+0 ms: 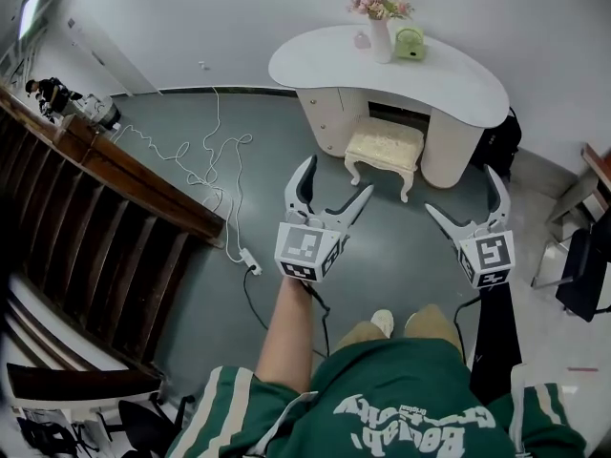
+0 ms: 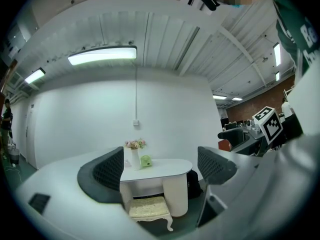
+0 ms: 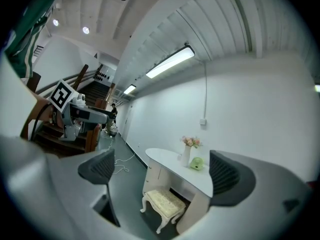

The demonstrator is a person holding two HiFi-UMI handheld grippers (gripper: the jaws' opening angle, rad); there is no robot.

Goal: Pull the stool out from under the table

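I've got both grippers held out in front of me, over the grey floor (image 1: pixel 191 256). The left gripper (image 1: pixel 337 176) has its jaws wide apart with nothing between them; looking along them I see only the room ahead. The right gripper (image 1: pixel 461 191) is the same, jaws spread and empty.

The stool (image 1: pixel 385 147) is ahead of me, a cream cushioned seat on curved white legs. It sits in the gap under the white table (image 1: pixel 458 84), between the drawer unit (image 1: pixel 323 117) on the left and the rounded pedestal (image 1: pixel 449 146) on the right. Its back half is tucked under the tabletop and its front legs poke out toward me. Neither gripper touches it; both are well apart from it, and the left one lines up closer to it than the right.

On the tabletop a white vase (image 1: pixel 382 38) of pink flowers stands near the wall, with a small green object (image 1: pixel 410 43) just beside it. A white cable (image 1: pixel 215 151) snakes over the floor to my left, next to a dark wooden railing (image 1: pixel 124 175). Below the grippers I see my own knees, a shoe (image 1: pixel 382 322) and my green shirt (image 1: pixel 382 399).
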